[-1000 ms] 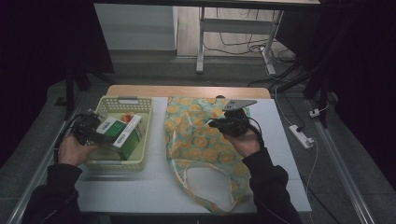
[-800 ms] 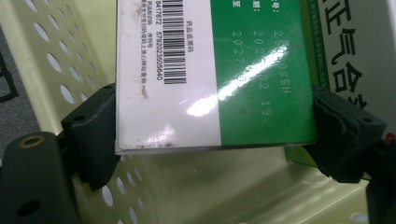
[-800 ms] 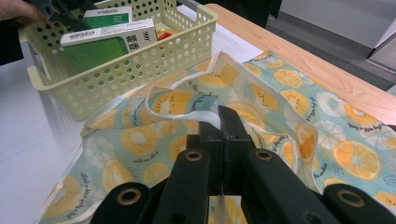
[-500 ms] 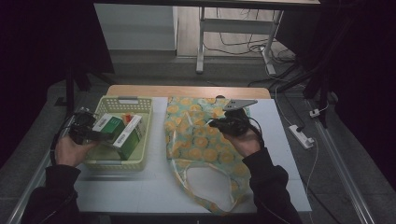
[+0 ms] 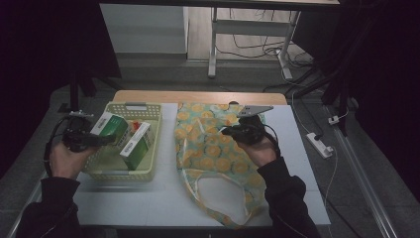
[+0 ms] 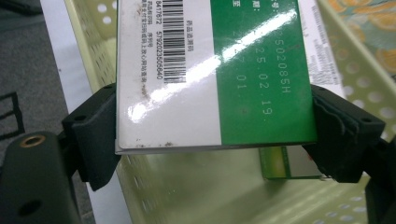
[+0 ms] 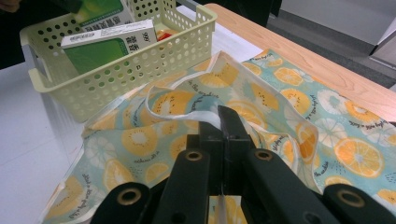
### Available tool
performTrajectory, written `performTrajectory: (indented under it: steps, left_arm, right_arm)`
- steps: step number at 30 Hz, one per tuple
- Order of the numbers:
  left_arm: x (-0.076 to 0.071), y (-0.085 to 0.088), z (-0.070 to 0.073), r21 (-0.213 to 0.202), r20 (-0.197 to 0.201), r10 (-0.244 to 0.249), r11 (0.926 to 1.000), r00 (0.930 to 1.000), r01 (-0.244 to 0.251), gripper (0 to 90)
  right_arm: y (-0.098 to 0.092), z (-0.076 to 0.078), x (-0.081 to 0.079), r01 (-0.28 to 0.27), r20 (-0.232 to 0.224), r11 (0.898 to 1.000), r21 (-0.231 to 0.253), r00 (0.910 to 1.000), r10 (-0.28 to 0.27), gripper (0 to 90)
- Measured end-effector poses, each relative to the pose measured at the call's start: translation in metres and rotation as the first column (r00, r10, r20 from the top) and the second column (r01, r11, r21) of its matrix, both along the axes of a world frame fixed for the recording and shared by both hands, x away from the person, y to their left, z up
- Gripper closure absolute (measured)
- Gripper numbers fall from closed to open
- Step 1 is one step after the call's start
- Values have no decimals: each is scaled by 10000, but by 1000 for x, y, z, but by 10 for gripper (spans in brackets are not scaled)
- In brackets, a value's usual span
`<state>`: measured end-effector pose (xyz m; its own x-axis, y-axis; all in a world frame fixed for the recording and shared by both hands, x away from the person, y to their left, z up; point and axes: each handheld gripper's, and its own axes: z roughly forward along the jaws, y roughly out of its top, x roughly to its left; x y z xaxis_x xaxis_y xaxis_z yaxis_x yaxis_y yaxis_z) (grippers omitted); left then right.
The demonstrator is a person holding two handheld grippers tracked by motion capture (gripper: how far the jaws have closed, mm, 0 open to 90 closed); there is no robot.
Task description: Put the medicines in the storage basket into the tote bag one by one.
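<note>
Right now the left gripper [image 6: 215,126] clamps a green-and-white box [image 6: 210,70] across its width above the basket [image 5: 148,163], long axis running away from the jaws, while the right gripper [image 7: 224,123], jaws pressed together, pinches the fruit-print bag [image 7: 280,116] just beside it.

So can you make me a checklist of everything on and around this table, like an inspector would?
Surface: white table with a wooden far edge, bare at the near left.
Job's things: green-and-white box; pale basket with a second box inside; fruit-print bag lying flat.
Clutter: nothing seen.
Grippers: left gripper shut on the green-and-white box above the basket; right gripper shut, pinching the bag's rim.
Cables: one trails from each gripper; more lie on the floor.
Surroundings: power strip on the floor, metal frame behind, dark room.
</note>
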<state>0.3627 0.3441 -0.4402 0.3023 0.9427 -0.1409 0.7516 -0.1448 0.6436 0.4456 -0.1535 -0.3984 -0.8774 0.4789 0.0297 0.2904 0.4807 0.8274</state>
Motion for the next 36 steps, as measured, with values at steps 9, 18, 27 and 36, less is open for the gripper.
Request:
performTrajectory:
  steps: [9, 18, 27, 36]
  left_arm:
    - [-11, -3, 20, -219, 475, -345, 9991, 9983, 356, 154]
    - [-22, -10, 39, -421, 820, -724, 9962, 9940, 760, 154]
    - [-33, -21, 52, -1139, 1168, -1484, 9802, 9820, 1617, 154]
    - [-43, -53, 52, -1046, 1248, -2460, 9601, 9612, 2593, 154]
  right_arm:
    - [0, 0, 0, 17, -2, 10000, -14, 10000, -17, 900]
    - [-1, 0, 1, 81, 30, 10000, 15, 10000, -81, 900]
    - [-1, 0, 1, 94, 62, 10000, -3, 9999, -94, 900]
    - [-2, 0, 1, 116, 80, 9999, -3, 9999, -116, 900]
